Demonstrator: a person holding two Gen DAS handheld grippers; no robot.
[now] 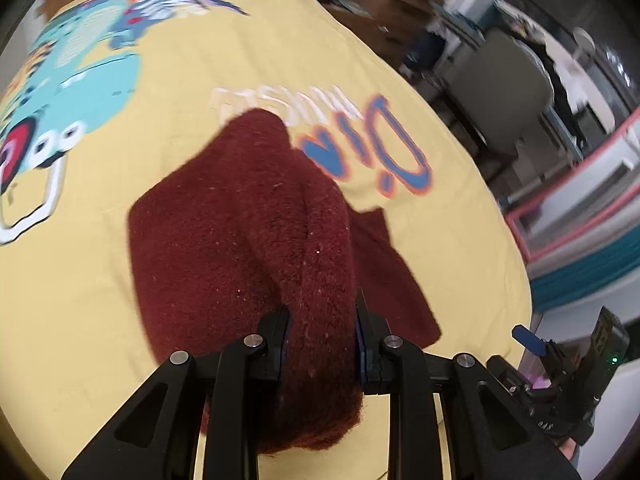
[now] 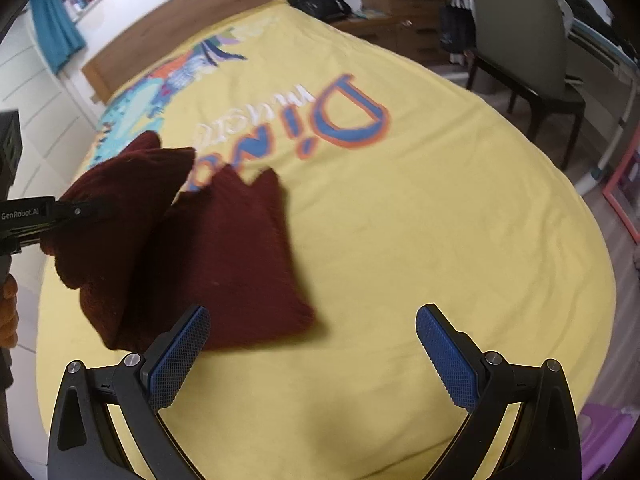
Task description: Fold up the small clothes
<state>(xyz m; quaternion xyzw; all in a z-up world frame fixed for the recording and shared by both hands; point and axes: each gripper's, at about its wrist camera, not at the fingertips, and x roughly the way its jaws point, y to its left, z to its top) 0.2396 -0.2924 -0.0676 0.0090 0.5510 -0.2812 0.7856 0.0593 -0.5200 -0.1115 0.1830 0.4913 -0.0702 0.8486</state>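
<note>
The yellow bedspread (image 2: 400, 240) is carrying everything here, and the dark red garment (image 2: 224, 256) is lying just this side of its big blue lettering (image 2: 340, 120), one end lifted clear. The left gripper (image 1: 320, 336) is clamping a thick bunch of that fleece between its pads, tilting steeply downward. To fold well, it is probably best carrying the raised end straight over the flat part, edges lining up, without dragging the lower layer. The right gripper (image 2: 312, 356) is hanging nearer than the lettering too, jaws spread wide, gripping nothing.
</note>
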